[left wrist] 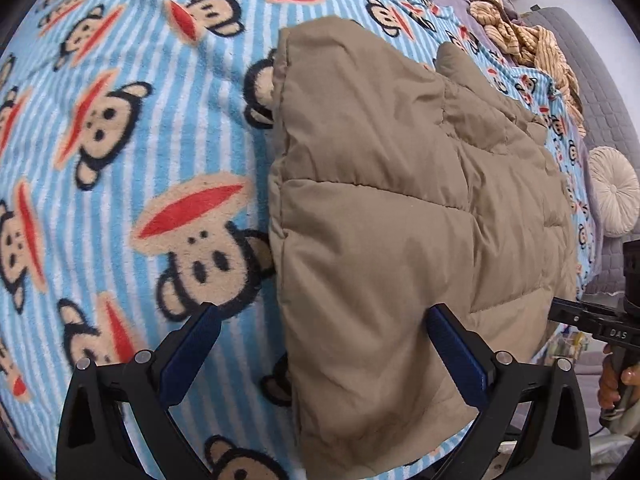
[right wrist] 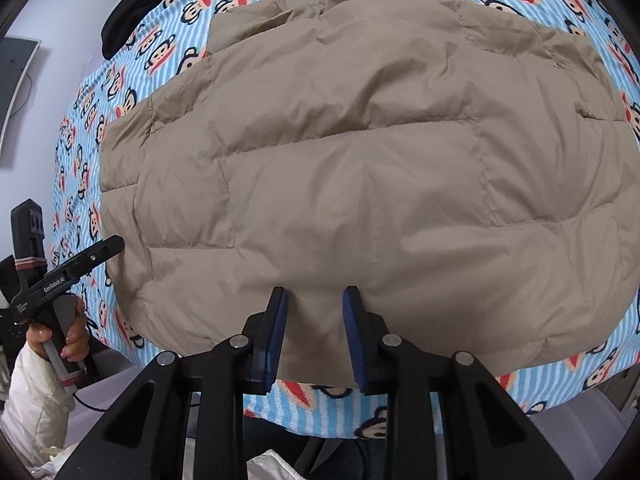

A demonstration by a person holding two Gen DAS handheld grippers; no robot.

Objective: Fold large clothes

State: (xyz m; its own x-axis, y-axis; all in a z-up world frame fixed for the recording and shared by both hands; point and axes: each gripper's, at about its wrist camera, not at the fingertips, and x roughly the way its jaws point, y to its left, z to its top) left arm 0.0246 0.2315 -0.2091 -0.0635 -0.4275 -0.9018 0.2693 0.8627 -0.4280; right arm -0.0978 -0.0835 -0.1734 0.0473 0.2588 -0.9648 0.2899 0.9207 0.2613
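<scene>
Left tongs (left wrist: 324, 344) hang wide apart and hold nothing over the near edge of the bed (left wrist: 120, 128), straddling the left border of a tan quilted jacket (left wrist: 400, 208): one pad is above the monkey-print blanket, the other above the padding. Right tongs (right wrist: 314, 328) stand at a narrow gap at the jacket's (right wrist: 360, 152) near hem, with cloth showing between the pads; whether they pinch it cannot be told.

The jacket lies spread on the blanket with its long axis running away from the near edge toward the collar at the far side, so both tongs face it from the hem end. By the look of it the left side is already turned in, and the right tongs, on the hem's middle, sit closer to the bulk of the garment. A fold of hem toward collar would seem the likely next move, judged only from this layout.

A striped yellow cloth (left wrist: 528, 40) is heaped near the bed's far right corner and a round cushion (left wrist: 612, 196) sits off the right edge, both well apart from the jacket. Nothing lies on the padding itself.
</scene>
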